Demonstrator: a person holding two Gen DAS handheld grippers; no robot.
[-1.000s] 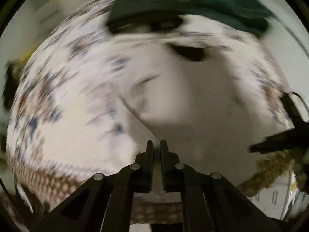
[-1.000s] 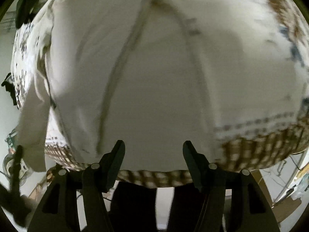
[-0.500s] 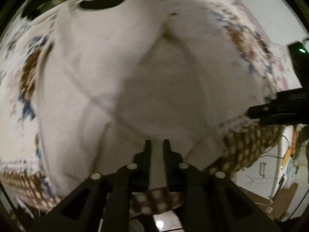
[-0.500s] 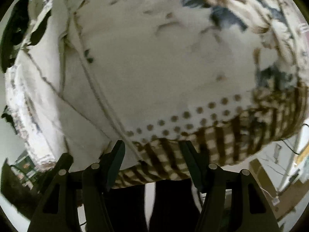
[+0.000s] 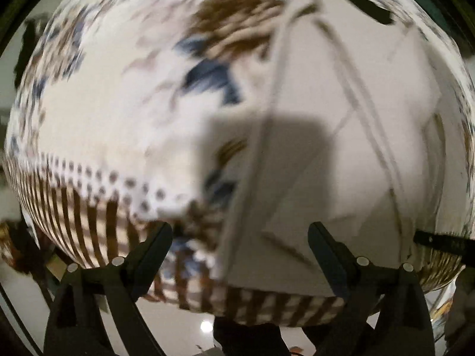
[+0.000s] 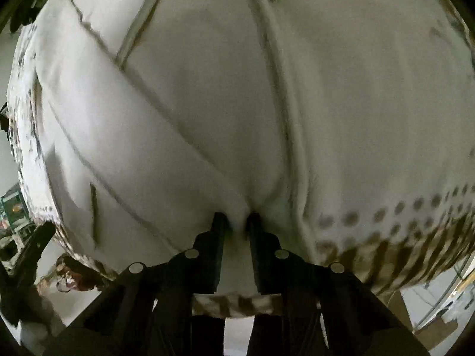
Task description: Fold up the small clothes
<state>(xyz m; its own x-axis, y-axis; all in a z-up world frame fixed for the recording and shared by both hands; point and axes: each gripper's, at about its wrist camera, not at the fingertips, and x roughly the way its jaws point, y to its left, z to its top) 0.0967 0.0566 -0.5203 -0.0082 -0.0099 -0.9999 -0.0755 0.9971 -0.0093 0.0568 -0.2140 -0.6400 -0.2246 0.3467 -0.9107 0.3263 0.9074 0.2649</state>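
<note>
A white garment (image 5: 341,148) with visible seams lies on a table covered by a white cloth (image 5: 104,124) with blue and brown prints and a brown checked border. My left gripper (image 5: 240,231) is open over the garment's left edge, fingers apart, holding nothing. In the right wrist view the garment (image 6: 237,103) fills the frame. My right gripper (image 6: 236,221) is shut on a pinched fold of the garment near the table's front edge. The other gripper's black finger shows at the right edge of the left wrist view (image 5: 442,241).
The cloth's checked border (image 6: 415,255) hangs over the table's front edge. Pale floor (image 5: 178,317) lies below. Clutter and a green crate (image 6: 13,207) stand at the far left of the right wrist view.
My left gripper has opened and let go of the garment, and has shifted left. My right gripper, open before, has closed on a fold of the garment.
</note>
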